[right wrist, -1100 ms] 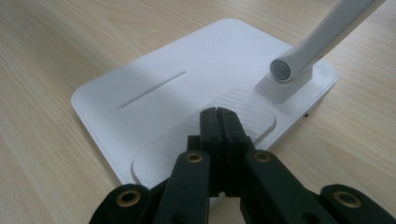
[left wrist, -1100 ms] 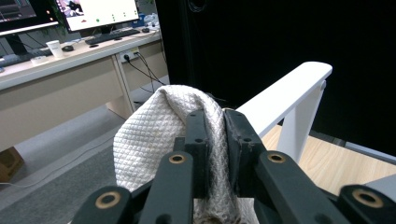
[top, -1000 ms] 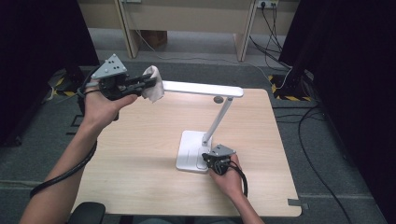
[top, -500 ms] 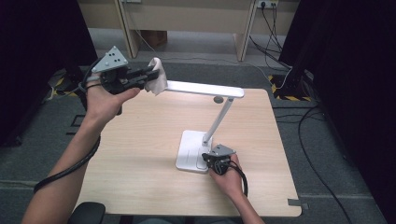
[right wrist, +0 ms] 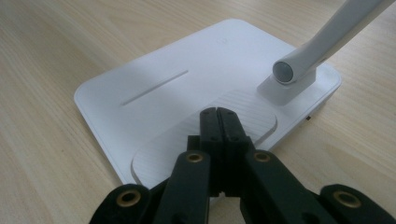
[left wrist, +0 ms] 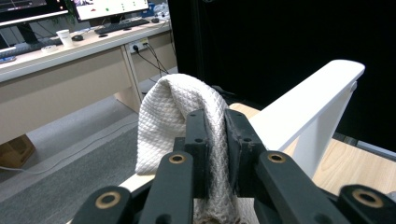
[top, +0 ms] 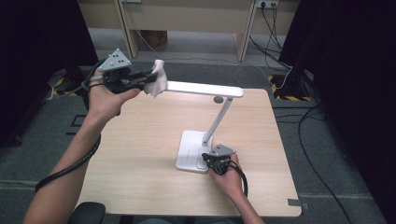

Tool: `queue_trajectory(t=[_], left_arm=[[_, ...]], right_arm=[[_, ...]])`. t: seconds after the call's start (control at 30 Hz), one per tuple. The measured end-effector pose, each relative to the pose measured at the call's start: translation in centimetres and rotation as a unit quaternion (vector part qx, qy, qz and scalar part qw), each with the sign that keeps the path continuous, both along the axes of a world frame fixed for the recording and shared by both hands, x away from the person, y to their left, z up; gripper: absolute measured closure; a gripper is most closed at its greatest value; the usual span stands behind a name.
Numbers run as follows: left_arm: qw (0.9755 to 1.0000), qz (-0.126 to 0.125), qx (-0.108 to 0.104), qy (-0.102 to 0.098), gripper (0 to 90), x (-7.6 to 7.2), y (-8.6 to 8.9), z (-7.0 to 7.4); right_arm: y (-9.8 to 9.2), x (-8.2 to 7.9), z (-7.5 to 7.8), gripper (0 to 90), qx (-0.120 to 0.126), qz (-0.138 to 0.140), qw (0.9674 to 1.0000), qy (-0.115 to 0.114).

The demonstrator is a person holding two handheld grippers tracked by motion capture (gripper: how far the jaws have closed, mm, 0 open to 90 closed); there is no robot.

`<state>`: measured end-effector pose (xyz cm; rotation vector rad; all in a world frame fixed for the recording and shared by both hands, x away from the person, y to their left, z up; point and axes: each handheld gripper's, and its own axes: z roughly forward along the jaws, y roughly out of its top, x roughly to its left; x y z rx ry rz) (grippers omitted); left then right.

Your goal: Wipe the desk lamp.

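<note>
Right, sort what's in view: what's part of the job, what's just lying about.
Part of the job: cloth pinched in the left tongs; lamp; right tongs, shut, on the lamp's base.
Lying about: cardboard box; floor cables; cup; keyboard.

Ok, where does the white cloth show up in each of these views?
High view: the cloth is upper left, at the lamp head's free end, pinched in the left gripper.
Left gripper view: centre, draped between the fingers.
Right gripper view: not in it.
Shared landmark: the white lamp, seen in all three.
</note>
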<state>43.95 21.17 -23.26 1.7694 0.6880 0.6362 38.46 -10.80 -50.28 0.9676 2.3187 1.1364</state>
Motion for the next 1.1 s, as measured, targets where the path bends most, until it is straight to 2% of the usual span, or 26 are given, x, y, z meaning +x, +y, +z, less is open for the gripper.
queue_trajectory(t=[0.13,0.27,0.4,0.63,0.77,0.9,1.1], left_arm=[[0.9998,0.009,0.016,0.006,80.3,0.1,0.4,-0.3],[0.9999,0.007,0.011,0.011,80.1,0.0,0.6,-0.9],[0.9998,0.017,0.004,0.003,80.1,-0.5,0.5,-1.4],[0.9995,0.027,0.01,-0.014,79.9,-1.1,0.5,-1.7],[0.9994,0.031,0.004,-0.015,79.9,-1.2,0.7,-1.9],[0.9993,0.031,-0.002,-0.022,79.9,-1.4,0.9,-2.2],[0.9991,0.026,-0.004,-0.034,79.9,-2.0,0.1,-2.3]], right_arm=[[0.0,0.0,0.0,90.0,0.0,0.0,1.0,0.0],[0.0,0.0,0.0,90.0,0.0,0.0,1.0,0.001],[0.0,0.0,0.0,90.0,0.0,0.0,1.0,0.001],[0.0,0.0,0.0,90.0,0.001,0.0,1.0,-0.001],[0.0,0.0,0.0,90.0,0.0,0.0,1.0,0.0],[0.0,0.0,0.0,90.0,0.001,0.0,1.0,-0.001],[0.0,0.0,0.0,90.0,0.0,0.0,1.0,0.0]])
